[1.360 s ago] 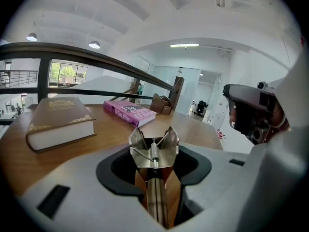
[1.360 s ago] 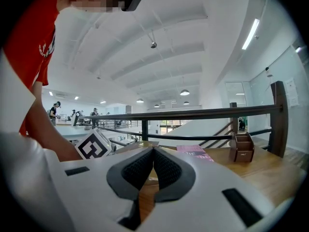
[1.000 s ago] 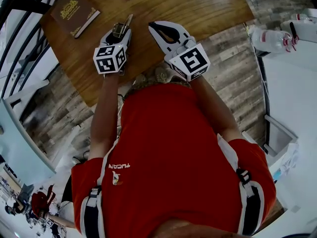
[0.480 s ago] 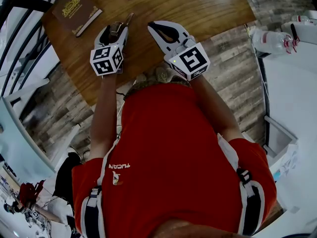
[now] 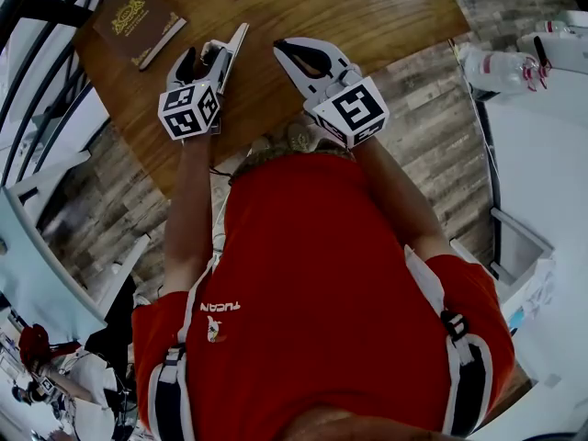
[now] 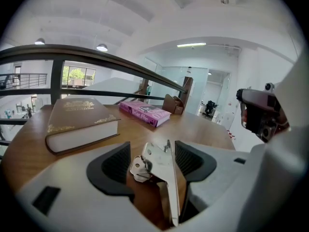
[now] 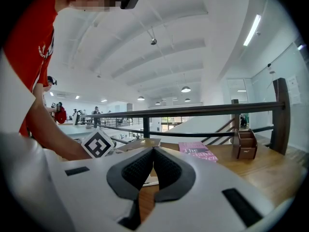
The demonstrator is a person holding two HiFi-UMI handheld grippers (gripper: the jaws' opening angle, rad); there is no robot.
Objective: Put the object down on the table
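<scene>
over the wooden surface [image 5: 367, 16], near a brown book [image 6: 79, 124]: pinched shut and empty at the right gripper [image 7: 152, 153]; spread wide at the left gripper [image 6: 152, 161], around a metal clip [image 6: 161, 170] resting on the wood, perhaps leaning on one pad. may snag or tip the clip if drawn back crooked.

Warm brown wood grain across the desk [image 5: 367, 16]. Gold ornament on the dark cover of the brown book [image 6: 79, 122], bright pink on the pink book [image 6: 144, 112]. Shiny silver on the metal clip [image 6: 161, 168]. Pale grey shells, black ribbed fingers [image 6: 113, 170] and black-and-white square markers on left gripper [image 5: 204, 58] and right gripper [image 5: 294, 53]. Red on the shirt [image 5: 312, 265]. Grey-brown planks on the floor [image 5: 432, 127].
</scene>
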